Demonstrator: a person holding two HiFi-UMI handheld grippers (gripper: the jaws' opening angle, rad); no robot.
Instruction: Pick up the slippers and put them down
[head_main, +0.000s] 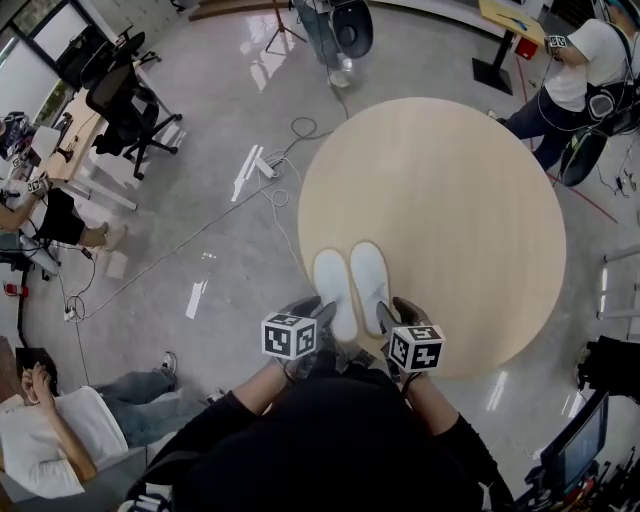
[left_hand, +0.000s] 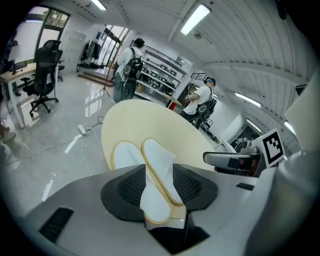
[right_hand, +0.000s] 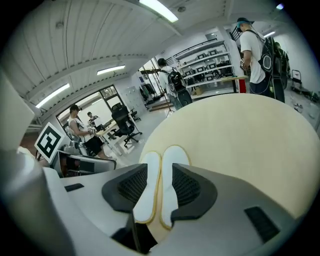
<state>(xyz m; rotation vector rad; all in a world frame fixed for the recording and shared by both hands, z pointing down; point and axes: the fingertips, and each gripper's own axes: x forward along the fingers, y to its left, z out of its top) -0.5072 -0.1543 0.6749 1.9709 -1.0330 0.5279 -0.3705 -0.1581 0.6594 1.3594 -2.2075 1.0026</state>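
Slippers (head_main: 368, 280), white, flat, oval, round pale table (head_main: 450, 190)

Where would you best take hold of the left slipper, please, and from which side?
Pinch the near end of the left slipper, coming from the near edge of the table. It lies flat, lengthwise toward you, with the right slipper close along its side.

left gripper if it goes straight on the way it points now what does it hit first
Most likely the white slipper whose heel end lies between the left gripper's open jaws, then the round table under it; depth is unclear.
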